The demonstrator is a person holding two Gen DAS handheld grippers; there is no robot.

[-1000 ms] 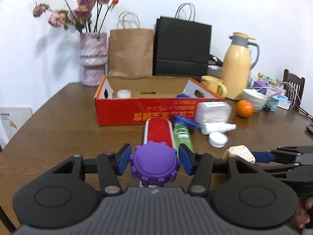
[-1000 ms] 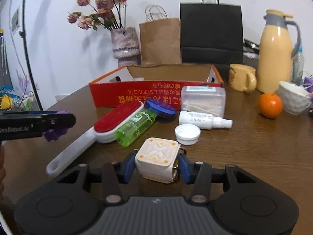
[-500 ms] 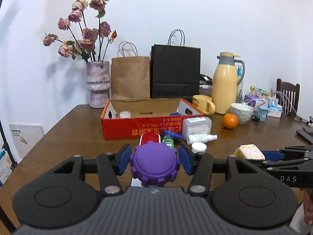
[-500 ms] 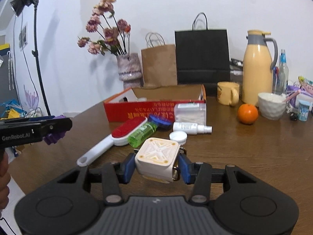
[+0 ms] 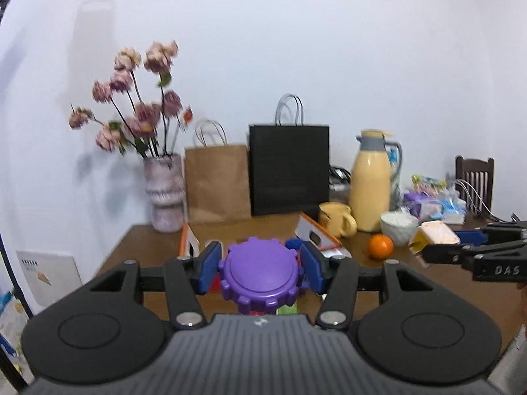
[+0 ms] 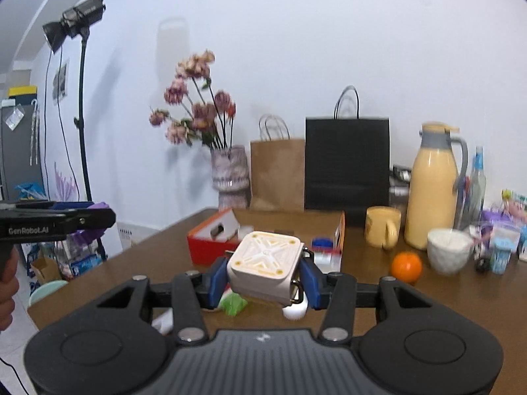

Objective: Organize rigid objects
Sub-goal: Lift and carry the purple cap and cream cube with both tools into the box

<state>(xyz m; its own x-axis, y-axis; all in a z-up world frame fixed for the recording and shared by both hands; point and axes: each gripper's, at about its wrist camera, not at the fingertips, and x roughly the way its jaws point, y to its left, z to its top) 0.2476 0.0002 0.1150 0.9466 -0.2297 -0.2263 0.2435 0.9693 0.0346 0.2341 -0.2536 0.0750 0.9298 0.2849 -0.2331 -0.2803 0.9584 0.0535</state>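
A purple gear-edged lid (image 5: 262, 275) sits between the blue pads of my left gripper (image 5: 262, 268), which is shut on it, high above the table. In the right wrist view my right gripper (image 6: 265, 271) is shut on a cream square box (image 6: 265, 265) with a metal clasp. Each gripper shows in the other's view: the right one (image 5: 441, 242) with the cream box at the right edge, the left one (image 6: 95, 214) with a sliver of purple at the left edge. An open red cardboard box (image 6: 214, 242) lies on the wooden table (image 6: 444, 296) beyond both grippers.
Behind the red box stand a vase of dried flowers (image 5: 164, 194), a brown paper bag (image 5: 217, 187) and a black bag (image 5: 290, 171). To the right are a yellow mug (image 6: 382, 227), a thermos (image 6: 431, 191), a white bowl (image 6: 449, 250) and an orange (image 6: 406, 266). A light stand (image 6: 82, 98) stands at left.
Both grippers have risen with their objects still held, so the table and red box sit lower and farther in view. The brush, bottles and white cap are now mostly hidden behind the fingers.
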